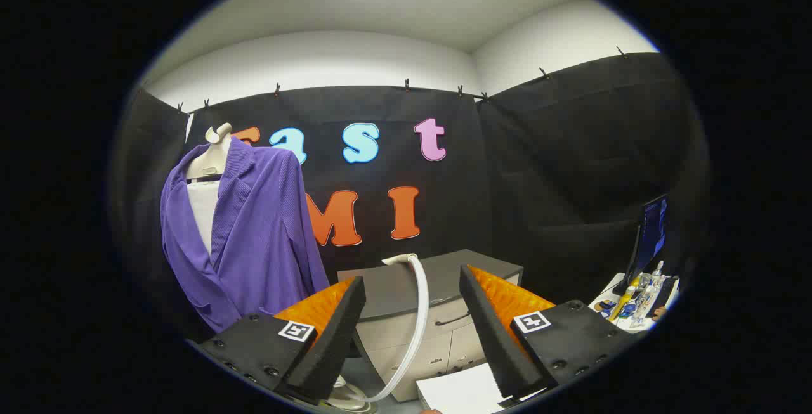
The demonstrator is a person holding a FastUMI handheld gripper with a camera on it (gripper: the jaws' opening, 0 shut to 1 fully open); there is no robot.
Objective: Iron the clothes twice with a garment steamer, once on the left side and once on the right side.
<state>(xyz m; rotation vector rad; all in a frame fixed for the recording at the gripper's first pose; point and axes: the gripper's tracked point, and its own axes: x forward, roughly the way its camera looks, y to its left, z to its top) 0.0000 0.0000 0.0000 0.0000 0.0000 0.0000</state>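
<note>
A purple jacket [254, 236] hangs on a cream mannequin torso [206, 167] to the left, beyond the left finger. My gripper [412, 293] is open, its black foam fingers [333, 338] spread wide with nothing pressed between them. In the gap runs a white steamer hose [419, 312], curving up from the floor to the top of a grey cabinet [406, 293], where its end [398, 259] rests. The fingers do not touch the hose. The steamer's head cannot be made out.
The grey cabinet with drawers stands straight ahead, beyond the fingers. A white sheet [463, 392] lies low near the right finger. To the far right a small table [628, 312] holds a monitor [650, 236] and several bottles.
</note>
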